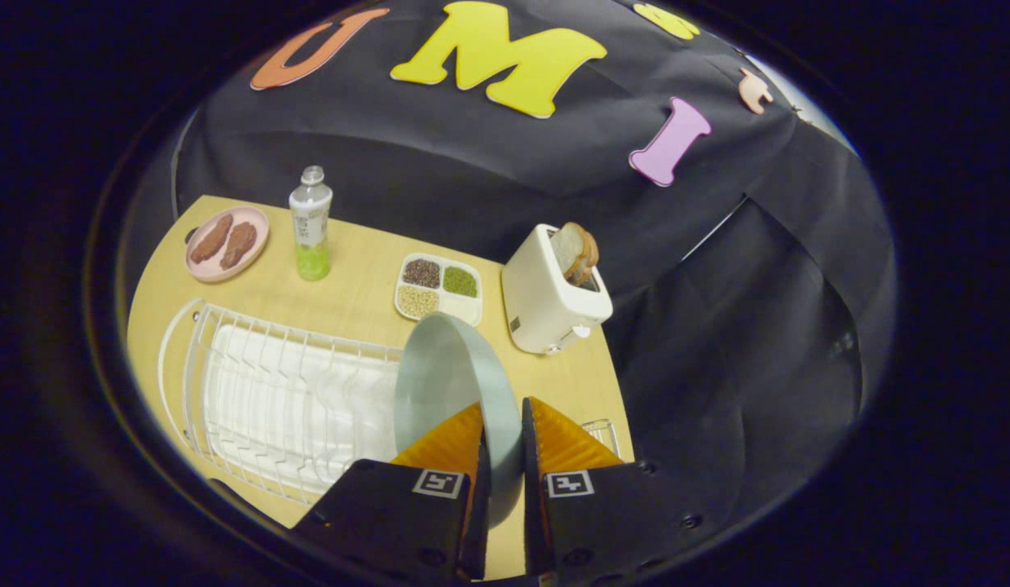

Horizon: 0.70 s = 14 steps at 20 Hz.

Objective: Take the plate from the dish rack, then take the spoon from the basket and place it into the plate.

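Note:
A pale grey-green plate [447, 383] stands on edge between my two orange fingers [452, 440], lifted above the right end of the white wire dish rack [284, 399]. My gripper [501, 424] is shut on the plate's rim, one finger on each face. A corner of a wire basket [602, 432] peeks out just right of the right finger; the spoon is hidden from me.
On the wooden table [358, 285] beyond the rack stand a white toaster [549, 302] with bread slices, a divided tray of grains [439, 287], a bottle with green liquid [310, 232] and a pink plate with sausages [226, 243]. The table's edge runs just right of the toaster.

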Motion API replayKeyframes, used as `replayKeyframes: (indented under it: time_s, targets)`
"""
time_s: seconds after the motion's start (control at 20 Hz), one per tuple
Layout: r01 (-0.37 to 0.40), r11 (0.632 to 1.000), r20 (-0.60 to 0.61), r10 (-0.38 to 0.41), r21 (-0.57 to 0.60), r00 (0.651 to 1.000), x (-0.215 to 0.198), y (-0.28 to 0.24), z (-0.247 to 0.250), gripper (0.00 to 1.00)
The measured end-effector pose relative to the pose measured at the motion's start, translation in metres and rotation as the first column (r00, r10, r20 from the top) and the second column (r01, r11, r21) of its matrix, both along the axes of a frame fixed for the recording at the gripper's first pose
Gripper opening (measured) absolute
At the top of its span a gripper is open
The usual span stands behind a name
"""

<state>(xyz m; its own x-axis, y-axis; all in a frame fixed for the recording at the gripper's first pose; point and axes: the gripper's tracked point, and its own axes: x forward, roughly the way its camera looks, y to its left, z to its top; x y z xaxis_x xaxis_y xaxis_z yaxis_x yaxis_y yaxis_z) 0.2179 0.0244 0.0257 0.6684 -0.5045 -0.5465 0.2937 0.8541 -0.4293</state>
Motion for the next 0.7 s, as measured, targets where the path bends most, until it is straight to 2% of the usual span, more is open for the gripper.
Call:
replayKeyframes:
  time_s: [0.1, 0.2, 0.4, 0.6, 0.7]
  targets:
    - [-0.039, 0.998, 0.047, 0.037, 0.056, 0.998, -0.012, 0.003, 0.002, 0.23]
    - [-0.133, 0.977, 0.122, 0.113, 0.168, 0.986, -0.028, 0.014, 0.003, 0.23]
    - [-0.285, 0.899, 0.218, 0.221, 0.332, 0.951, -0.078, 0.024, -0.014, 0.23]
    - [-0.387, 0.807, 0.336, 0.25, 0.446, 0.908, -0.13, 0.025, -0.047, 0.23]
    - [-0.424, 0.773, 0.366, 0.265, 0.472, 0.892, -0.15, 0.024, -0.071, 0.23]
